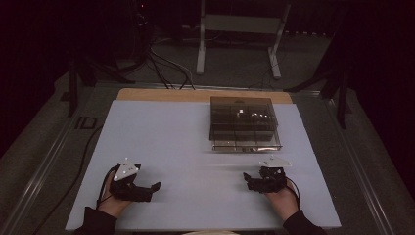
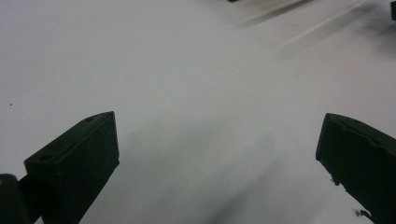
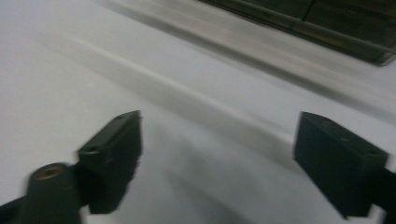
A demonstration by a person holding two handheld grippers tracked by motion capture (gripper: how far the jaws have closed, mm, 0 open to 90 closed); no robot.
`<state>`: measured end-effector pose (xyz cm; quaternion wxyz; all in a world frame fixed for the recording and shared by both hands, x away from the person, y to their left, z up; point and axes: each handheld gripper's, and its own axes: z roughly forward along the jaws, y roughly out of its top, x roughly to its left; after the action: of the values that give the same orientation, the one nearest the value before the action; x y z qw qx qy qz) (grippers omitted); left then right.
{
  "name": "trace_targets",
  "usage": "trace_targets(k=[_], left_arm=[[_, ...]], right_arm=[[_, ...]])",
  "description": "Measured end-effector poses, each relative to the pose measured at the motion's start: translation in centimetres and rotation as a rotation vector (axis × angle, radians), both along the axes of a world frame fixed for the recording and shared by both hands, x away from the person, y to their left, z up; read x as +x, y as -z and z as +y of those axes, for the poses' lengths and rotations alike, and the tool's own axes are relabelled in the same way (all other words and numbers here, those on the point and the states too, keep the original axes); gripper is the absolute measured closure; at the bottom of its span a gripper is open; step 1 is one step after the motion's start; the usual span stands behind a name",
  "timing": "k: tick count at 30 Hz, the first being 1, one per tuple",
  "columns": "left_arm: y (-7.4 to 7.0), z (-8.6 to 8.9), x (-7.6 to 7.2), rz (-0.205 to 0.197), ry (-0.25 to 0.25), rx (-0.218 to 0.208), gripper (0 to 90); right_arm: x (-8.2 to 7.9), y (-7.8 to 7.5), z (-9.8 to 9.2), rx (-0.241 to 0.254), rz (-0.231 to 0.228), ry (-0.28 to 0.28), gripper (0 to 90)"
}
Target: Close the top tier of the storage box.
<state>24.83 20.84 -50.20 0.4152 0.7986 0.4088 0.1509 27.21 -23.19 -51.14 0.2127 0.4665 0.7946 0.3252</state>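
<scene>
Two hands enter from the near edge of the desk (image 1: 161,137), each carrying a gripper low over the pale surface. Left gripper (image 1: 149,188) lies at the near left, pointing rightward across the desk; its own view shows the jaws spread wide with nothing but bare surface between them, so it is released and empty. Right gripper (image 1: 250,180) lies at the near right; in its own view the jaws (image 3: 217,158) also stand well apart, holding and touching nothing.

The thing nearest the work is a smoky, translucent compartment box (image 1: 243,122), set toward the far right-centre of the desk, its dark lid closed over a grid of small cells and a clearer base edge showing along its near side. Contents cannot be made out. The box lies straight ahead of the right gripper and well apart from it, its long axis running across the desk, left to right; its near edge (image 3: 327,37) appears at the top of the right gripper view. From the left gripper it lies farther off, ahead and to the right.

Judged from this layout, the right hand is the nearer one, and a forward reach would bring its released jaws to the near edge of the box.
</scene>
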Motion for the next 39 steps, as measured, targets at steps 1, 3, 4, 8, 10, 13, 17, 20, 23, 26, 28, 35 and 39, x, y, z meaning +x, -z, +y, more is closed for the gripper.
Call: trace_targets(k=[1,3,4,8,10,13,17,20,23,26,28,35,39], left_arm=[[0.0,0.0,0.0,-0.001,0.000,0.002,1.0],[0.0,0.0,0.0,0.001,0.000,0.000,1.1],[0.0,0.0,0.0,0.001,0.000,0.001,1.0],[0.0,0.0,0.0,0.002,0.002,0.001,1.0],[0.0,0.0,0.0,0.003,0.003,0.001,1.0],[0.0,0.0,0.0,0.003,0.002,0.002,1.1],[0.1,0.0,0.0,0.003,0.003,0.002,1.0],[0.1,0.0,0.0,0.003,0.002,0.002,1.0],[0.1,0.0,0.0,0.004,0.003,0.001,1.1],[0.1,0.0,0.0,0.004,0.002,0.004,1.1],[0.1,0.0,0.0,0.004,0.001,0.003,1.1],[0.1,0.0,0.0,0.003,0.002,0.001,1.0],[0.1,0.0,0.0,0.004,0.002,0.001,1.0]], right_arm=[[-0.1,0.0,0.1,-0.006,0.003,0.002,17.5],[-0.2,0.0,0.2,-0.013,0.003,-0.002,21.3],[-0.2,0.0,0.2,-0.016,-0.001,0.002,22.9],[-0.4,-0.1,0.3,-0.036,-0.017,0.001,30.3],[-0.5,0.0,0.3,-0.037,-0.021,0.003,32.9],[-0.5,0.0,0.2,-0.041,-0.016,0.002,39.4],[-0.5,-0.1,0.1,-0.026,-0.003,-0.002,46.5],[-0.5,-0.1,0.2,-0.041,-0.004,0.005,53.2],[-0.6,-0.1,0.3,-0.065,-0.012,0.020,61.9],[-0.6,-0.1,0.3,-0.074,-0.023,0.030,71.8],[-0.6,-0.3,0.2,-0.062,-0.034,0.039,79.5],[-0.8,-1.2,-0.2,-0.013,-0.060,0.072,90.0],[-0.8,-1.4,-0.1,-0.007,-0.071,0.067,90.0]])
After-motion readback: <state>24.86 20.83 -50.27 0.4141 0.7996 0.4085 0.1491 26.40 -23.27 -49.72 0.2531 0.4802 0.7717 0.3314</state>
